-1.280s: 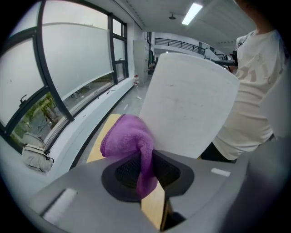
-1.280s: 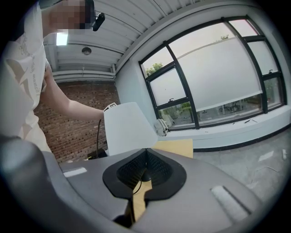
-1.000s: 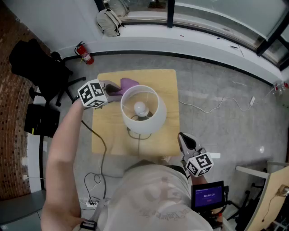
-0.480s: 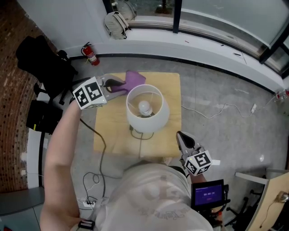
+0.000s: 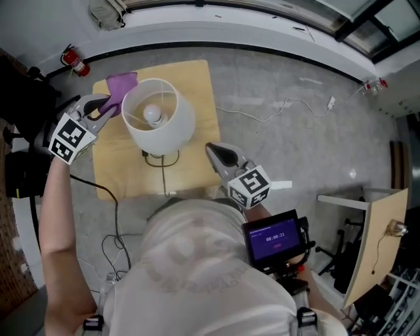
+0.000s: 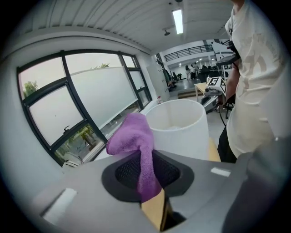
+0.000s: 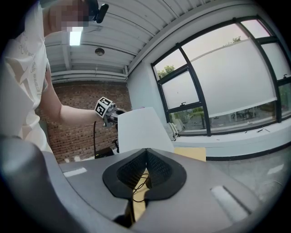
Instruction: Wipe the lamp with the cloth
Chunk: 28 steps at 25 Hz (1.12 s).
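The lamp has a white drum shade [image 5: 159, 123] and a bare bulb [image 5: 153, 115], and it stands on a small wooden table [image 5: 200, 85]. A purple cloth [image 5: 120, 85] lies against the far left of the shade's rim. My left gripper [image 5: 105, 108] is shut on the cloth. In the left gripper view the cloth [image 6: 136, 136] hangs out of the jaws right beside the shade [image 6: 179, 127]. My right gripper [image 5: 220, 157] hovers at the table's near right corner, shut with nothing in it. It points at the shade [image 7: 141, 127] from a short way off.
The lamp's black cord [image 5: 161, 172] runs off the table's near edge to the floor. A white cable [image 5: 282, 108] lies on the floor to the right. A red fire extinguisher [image 5: 73, 62] and a bag [image 5: 108, 12] sit by the far wall. A small screen [image 5: 275, 236] hangs at the person's waist.
The head camera has swung, so the table now sits up and to the left. The left gripper still holds the cloth at the shade's rim. The right gripper has come closer to the table corner.
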{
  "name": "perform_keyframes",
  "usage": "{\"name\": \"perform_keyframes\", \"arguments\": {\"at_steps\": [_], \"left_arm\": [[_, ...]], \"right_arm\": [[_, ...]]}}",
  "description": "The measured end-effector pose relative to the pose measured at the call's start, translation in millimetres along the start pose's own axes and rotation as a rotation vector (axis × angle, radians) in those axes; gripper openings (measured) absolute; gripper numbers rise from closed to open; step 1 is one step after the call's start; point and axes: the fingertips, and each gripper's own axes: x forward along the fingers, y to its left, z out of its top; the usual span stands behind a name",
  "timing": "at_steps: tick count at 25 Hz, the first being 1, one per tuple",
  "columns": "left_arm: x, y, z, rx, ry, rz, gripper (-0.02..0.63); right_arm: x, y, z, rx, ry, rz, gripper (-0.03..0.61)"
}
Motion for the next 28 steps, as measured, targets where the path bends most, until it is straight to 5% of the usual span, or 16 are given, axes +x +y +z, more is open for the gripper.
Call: {"name": "perform_keyframes", "arguments": {"at_steps": [7, 20, 28], "left_arm": [[29.6, -11.8, -28.5, -0.029, 0.051, 0.063, 0.068], [50.4, -49.7, -104.8, -0.12, 0.234, -0.006, 0.069], [14.6, -71.4, -92.9, -0.491, 0.173, 0.083, 0.069]], "right_arm": [[-5.6, -0.8, -7.5, 0.005, 0.009, -0.011, 0.014], [-10.1, 3.1, -8.6, 0.007, 0.007, -0.029, 0.014], [-5.3, 14.7, -8.0, 0.005, 0.006, -0.008, 0.014]]}}
